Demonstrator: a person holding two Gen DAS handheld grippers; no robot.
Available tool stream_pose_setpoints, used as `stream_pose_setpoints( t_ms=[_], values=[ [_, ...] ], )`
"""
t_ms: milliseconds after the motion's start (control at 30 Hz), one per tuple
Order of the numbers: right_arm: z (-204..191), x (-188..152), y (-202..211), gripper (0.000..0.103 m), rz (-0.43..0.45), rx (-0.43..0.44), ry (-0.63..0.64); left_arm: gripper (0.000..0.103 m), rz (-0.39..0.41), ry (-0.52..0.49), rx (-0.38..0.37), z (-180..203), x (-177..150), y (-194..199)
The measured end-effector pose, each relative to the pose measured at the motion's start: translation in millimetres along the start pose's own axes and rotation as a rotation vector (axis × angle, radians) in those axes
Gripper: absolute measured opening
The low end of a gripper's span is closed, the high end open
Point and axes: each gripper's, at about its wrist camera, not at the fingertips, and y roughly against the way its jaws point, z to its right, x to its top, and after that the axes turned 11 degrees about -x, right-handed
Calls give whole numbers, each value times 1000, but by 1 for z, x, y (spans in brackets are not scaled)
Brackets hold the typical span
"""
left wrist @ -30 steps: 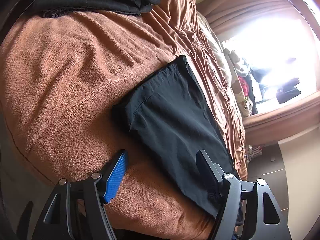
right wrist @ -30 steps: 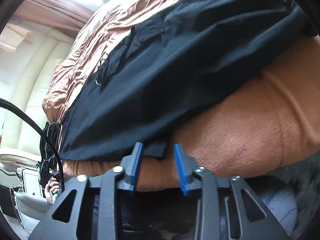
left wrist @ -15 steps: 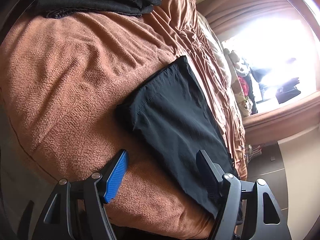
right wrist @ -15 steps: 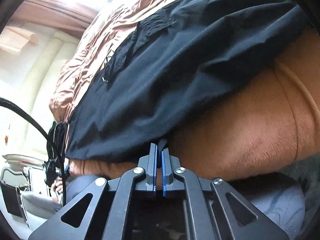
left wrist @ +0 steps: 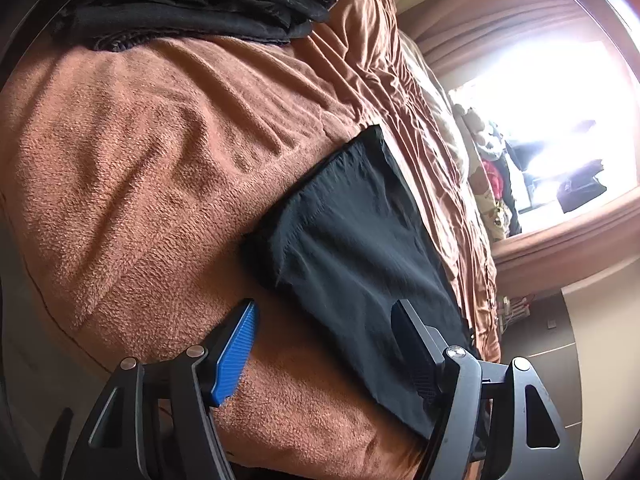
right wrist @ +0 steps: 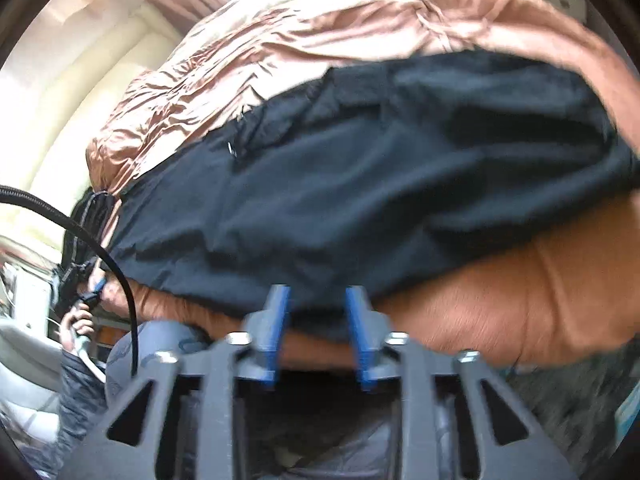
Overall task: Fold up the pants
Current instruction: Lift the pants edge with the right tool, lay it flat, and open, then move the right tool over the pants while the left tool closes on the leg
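The black pants (right wrist: 360,184) lie folded on the bed's brown blanket (left wrist: 140,160), near its edge. The right gripper (right wrist: 318,320), jaws just reopened and spread astride the hem without pinching, may snag and drag cloth, undoing the fold. The left gripper (left wrist: 324,344) hangs spread and empty, so nothing pins the fabric.

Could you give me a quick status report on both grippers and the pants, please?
Left hand-held gripper open, empty. Right hand-held gripper just reopening, jaws apart at hem of the black fabric pants, lying on brown fleece blanket. Nothing in the way.
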Motion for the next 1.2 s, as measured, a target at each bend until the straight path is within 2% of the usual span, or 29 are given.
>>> stream_pose_setpoints(
  t_ms=[33, 233, 433, 533, 767, 900, 1200],
  values=[
    [-3, 6, 2, 50, 18, -13, 16, 70, 6, 3, 2, -1, 0, 1],
    [-23, 32, -7, 50, 63, -43, 130, 67, 28, 28, -1, -3, 2, 2],
    [-39, 58, -28, 50, 92, -66, 204, 64, 33, -18, 70, 8, 1, -4],
    [-48, 72, -42, 50, 103, -80, 253, 59, 32, -41, 98, 13, 0, -10],
    [-77, 105, -75, 50, 123, -91, 383, 56, 48, -62, 134, 18, -2, -19],
    [-84, 125, -96, 50, 125, -95, 418, 52, 55, -81, 167, 22, -2, -24],
    [-95, 161, -140, 50, 105, -109, 495, 49, 65, -99, 205, 25, -3, -30]
  ],
)
